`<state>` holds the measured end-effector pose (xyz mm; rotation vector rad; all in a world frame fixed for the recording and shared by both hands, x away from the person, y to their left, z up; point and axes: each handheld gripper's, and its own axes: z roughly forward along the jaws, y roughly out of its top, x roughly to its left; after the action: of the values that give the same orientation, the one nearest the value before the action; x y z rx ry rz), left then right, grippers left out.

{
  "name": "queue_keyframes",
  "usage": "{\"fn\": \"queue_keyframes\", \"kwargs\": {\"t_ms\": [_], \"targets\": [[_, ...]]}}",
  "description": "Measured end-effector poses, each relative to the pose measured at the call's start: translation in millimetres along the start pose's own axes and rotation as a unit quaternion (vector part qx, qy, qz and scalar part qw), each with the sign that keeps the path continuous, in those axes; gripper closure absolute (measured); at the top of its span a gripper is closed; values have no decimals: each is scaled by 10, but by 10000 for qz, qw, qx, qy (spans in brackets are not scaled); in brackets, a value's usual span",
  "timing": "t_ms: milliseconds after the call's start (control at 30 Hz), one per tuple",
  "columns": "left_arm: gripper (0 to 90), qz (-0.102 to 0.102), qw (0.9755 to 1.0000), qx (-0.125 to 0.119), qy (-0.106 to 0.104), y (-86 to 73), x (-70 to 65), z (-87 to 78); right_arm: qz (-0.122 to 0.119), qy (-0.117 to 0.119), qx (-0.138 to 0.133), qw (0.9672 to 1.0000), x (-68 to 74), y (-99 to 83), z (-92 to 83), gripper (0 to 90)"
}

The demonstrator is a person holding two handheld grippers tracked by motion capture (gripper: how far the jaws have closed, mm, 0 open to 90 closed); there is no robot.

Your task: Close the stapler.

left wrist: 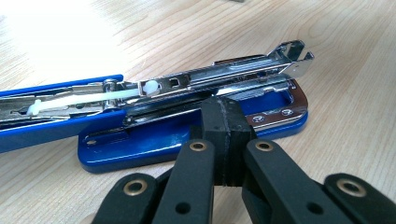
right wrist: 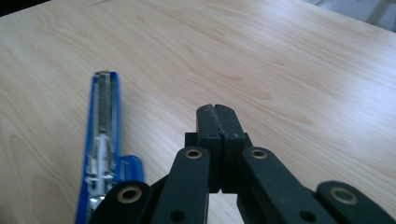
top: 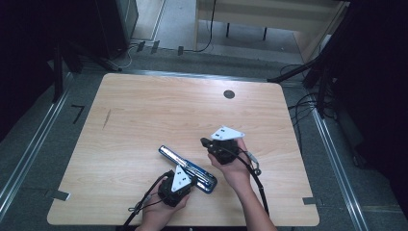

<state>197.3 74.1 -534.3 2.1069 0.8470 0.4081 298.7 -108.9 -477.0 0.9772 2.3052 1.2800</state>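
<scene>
the blue stapler [top: 188,168] lies swung open near the table's [top: 144,110] 6 o'clock edge. left gripper [left wrist: 223,121], jaws closed and empty, seems to pin its base; right gripper [right wrist: 217,122], closed and empty, hovers at the stapler's 2 o'clock.

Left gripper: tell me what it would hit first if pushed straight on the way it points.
The left gripper, jaws shut, points at the opened blue stapler. It would likely meet the stapler's metal magazine rail just ahead of its tips, above the blue base. Whether it already touches is unclear.
</scene>
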Motion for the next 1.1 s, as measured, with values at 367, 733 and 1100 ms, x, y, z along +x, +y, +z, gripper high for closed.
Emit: {"fn": "queue_keyframes", "kwargs": {"t_ms": [367,733,1100], "targets": [[900,-9,10000,4,4,0,-1,-1,341,-437,130,9984,-339,-296,-180,900],[900,0,10000,6,9,0,-2,-1,671,-714,323,9947,-515,-572,-273,900],[900,0,10000,6,11,0,-3,-1,849,-860,375,9920,-584,-686,-333,847]]}}
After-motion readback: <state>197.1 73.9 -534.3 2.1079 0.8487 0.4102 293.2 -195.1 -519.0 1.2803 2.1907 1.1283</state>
